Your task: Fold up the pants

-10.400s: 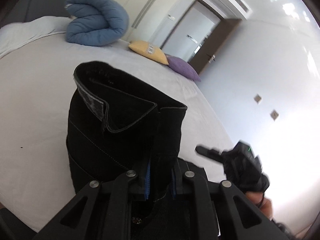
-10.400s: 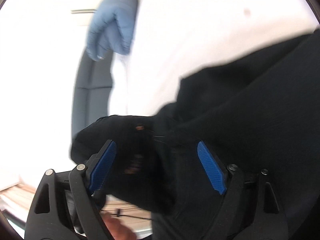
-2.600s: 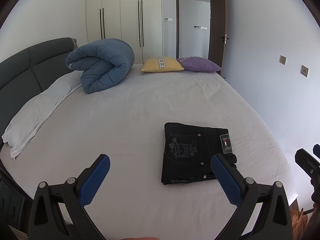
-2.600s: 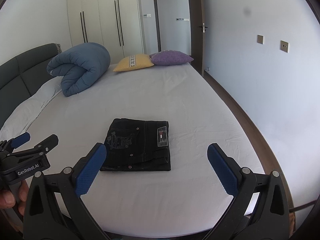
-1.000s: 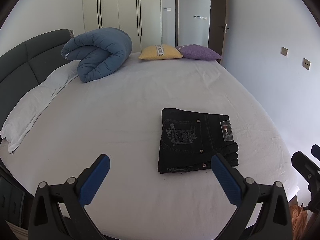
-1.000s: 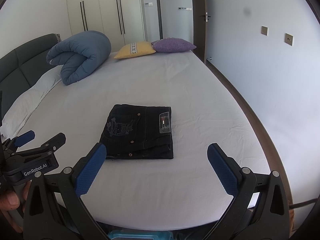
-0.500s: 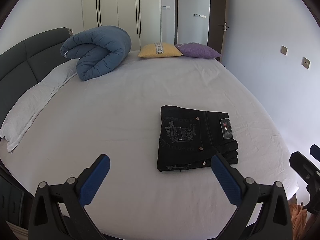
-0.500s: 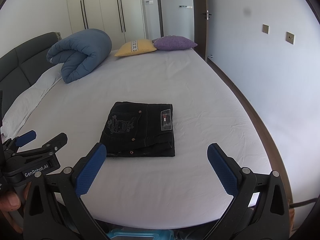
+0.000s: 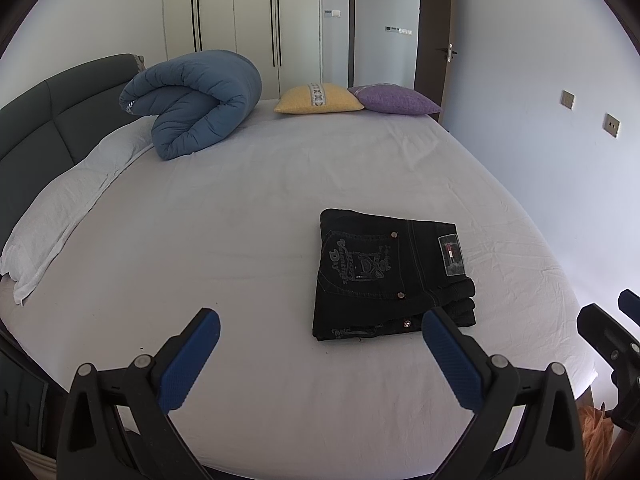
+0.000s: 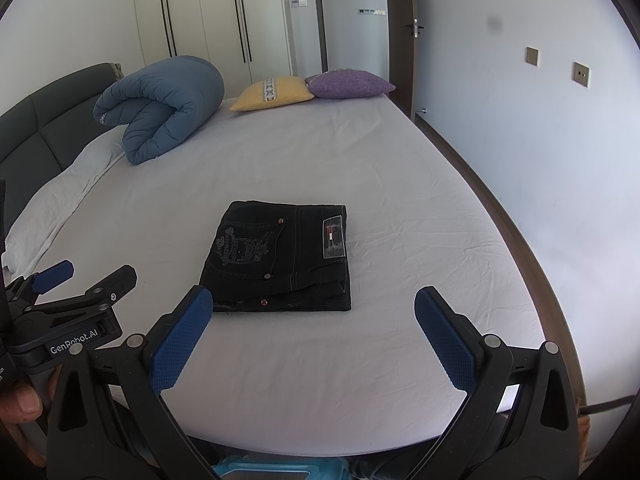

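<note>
The folded black denim pants are lying on the white bed sheet (pocket side up); the left gripper and the right gripper are both hovering near, jaws wide apart, holding nothing.

Bare sheet surrounds the folded pants on the bed on every side, so a gripper can come in from near, left, right or far. The far left holds a rolled duvet and a white pillow; two cushions lie at the far edge. A wall stands close along the right.
</note>
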A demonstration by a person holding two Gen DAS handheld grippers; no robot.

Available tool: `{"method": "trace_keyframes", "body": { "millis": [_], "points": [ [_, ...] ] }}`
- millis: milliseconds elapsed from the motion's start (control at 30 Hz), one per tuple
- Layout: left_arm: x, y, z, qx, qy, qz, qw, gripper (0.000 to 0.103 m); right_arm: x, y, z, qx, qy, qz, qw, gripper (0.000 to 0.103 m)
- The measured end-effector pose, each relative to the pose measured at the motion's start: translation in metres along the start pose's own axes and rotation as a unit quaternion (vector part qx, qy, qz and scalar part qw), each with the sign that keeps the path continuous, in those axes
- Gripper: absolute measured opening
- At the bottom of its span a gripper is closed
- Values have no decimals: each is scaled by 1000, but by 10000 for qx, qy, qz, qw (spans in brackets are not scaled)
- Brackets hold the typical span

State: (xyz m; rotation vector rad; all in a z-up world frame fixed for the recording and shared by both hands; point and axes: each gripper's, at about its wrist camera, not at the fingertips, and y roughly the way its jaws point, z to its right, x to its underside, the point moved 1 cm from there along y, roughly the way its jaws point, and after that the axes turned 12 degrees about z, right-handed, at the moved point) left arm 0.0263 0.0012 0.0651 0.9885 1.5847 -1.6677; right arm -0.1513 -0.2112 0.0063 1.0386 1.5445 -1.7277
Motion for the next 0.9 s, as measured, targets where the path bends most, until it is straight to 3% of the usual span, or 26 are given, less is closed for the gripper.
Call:
{"method": "trace_keyframes", "body": {
  "millis": [633,900],
  "points": [
    [3,3,-1,63,30,-55,10000,103,1,-1,5,-22,-10,-37,10000,103],
    [6,3,-3,97,28,-75,9999,103,21,-10,1,-26,12,-91,10000,103]
  ]
}}
